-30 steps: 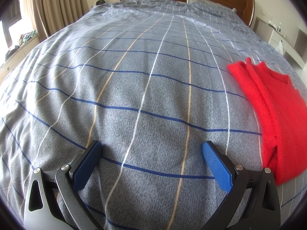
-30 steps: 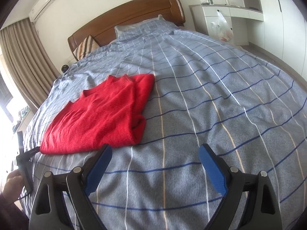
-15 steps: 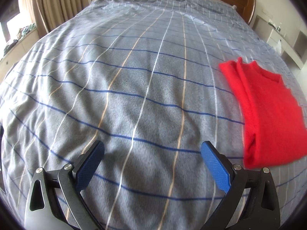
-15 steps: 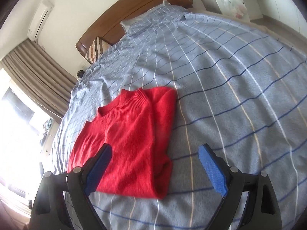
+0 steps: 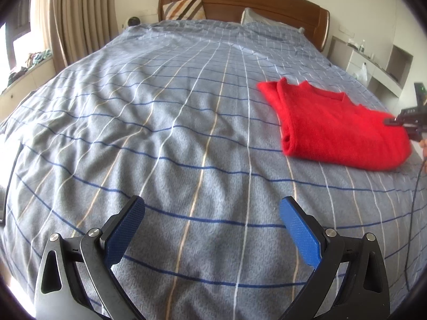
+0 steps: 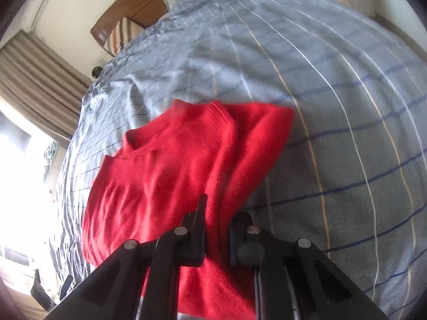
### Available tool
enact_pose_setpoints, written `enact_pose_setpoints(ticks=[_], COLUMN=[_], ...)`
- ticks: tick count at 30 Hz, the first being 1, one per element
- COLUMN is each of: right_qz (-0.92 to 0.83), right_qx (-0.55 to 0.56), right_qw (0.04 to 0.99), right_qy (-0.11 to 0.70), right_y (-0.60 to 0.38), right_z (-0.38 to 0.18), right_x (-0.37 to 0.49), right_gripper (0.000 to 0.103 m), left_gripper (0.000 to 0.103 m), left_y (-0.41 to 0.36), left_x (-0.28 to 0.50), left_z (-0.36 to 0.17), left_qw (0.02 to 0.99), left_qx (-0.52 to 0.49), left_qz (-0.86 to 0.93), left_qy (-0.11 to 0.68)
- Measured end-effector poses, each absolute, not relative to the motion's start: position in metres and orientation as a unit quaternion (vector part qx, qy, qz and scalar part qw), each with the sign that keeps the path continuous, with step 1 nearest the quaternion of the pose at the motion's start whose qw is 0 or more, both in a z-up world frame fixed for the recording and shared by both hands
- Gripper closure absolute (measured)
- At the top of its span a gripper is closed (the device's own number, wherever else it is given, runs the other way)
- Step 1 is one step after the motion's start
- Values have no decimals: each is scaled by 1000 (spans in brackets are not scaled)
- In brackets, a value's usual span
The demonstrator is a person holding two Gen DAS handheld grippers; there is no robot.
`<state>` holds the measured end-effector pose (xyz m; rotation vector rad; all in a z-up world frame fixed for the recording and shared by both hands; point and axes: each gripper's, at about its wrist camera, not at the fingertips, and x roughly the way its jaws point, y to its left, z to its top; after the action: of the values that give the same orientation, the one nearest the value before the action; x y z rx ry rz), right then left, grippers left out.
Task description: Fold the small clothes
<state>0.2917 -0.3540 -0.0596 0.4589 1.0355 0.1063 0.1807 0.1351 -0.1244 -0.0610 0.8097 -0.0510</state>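
The left gripper (image 5: pixel 212 229) is held spread and empty above the bedspread (image 5: pixel 160 122), well apart from the sweater (image 5: pixel 339 133), which is laid folded toward the bed's right side. The right gripper (image 6: pixel 217 229) is being closed on the sweater's near edge, knit bunched between its jaws. The knit is judged soft, light and limp; a doubled edge is best pinched

A bright red knit sweater (image 5: pixel 339 130) is lying folded on the bed — neckline facing the headboard, near edge bunching up into a raised ridge.
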Motion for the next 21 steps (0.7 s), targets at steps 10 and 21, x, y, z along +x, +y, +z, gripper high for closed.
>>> enact_pose_setpoints(ticks=[10, 21], right_qz=[161, 285], right_qx=[81, 164], right_qw=[849, 801], right_qy=[496, 500], right_y=[-143, -103], right_z=[-9, -27], right_x=[333, 315], right_gripper=[90, 53], left_gripper=[2, 1], left_y=[185, 184], left_x=[164, 163], left_z=[-147, -151], left_qw=[922, 924], left_qx=[-130, -133], left_qz=[-30, -39], left_qy=[364, 357])
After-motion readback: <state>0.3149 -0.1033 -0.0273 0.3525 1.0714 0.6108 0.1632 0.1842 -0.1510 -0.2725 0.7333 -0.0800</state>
